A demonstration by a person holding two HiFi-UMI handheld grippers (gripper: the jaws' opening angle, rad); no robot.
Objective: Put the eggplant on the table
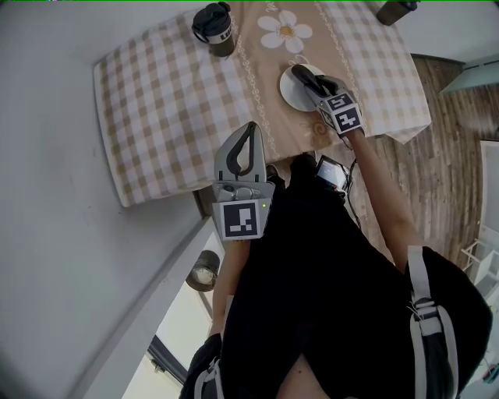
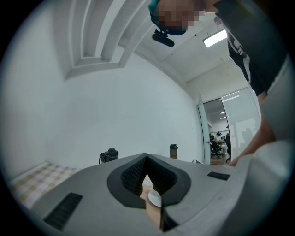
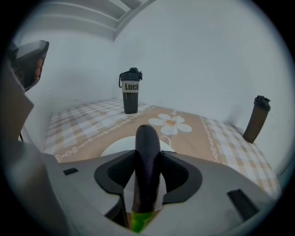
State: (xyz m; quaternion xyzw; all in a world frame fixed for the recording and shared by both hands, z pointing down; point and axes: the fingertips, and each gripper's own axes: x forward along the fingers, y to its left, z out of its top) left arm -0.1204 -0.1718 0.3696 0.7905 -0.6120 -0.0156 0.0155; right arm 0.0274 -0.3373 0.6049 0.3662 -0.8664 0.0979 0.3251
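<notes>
A dark purple eggplant (image 3: 146,161) with a green stem end lies lengthwise between the jaws of my right gripper (image 3: 147,177), which is shut on it. In the head view the right gripper (image 1: 313,84) points down over a white plate (image 1: 290,93) on the checked tablecloth (image 1: 164,101), with the eggplant (image 1: 302,75) just above the plate. The plate's rim (image 3: 113,146) shows under the eggplant. My left gripper (image 1: 248,134) hangs level at the table's near edge, away from the plate. Its jaws (image 2: 146,160) meet at the tips with nothing in them.
A black bottle with a pale band (image 3: 130,92) stands at the table's far left (image 1: 214,27). A second dark bottle (image 3: 256,119) stands at the far right corner (image 1: 396,9). A daisy print (image 1: 285,31) lies beyond the plate. A white wall runs along the table's left side.
</notes>
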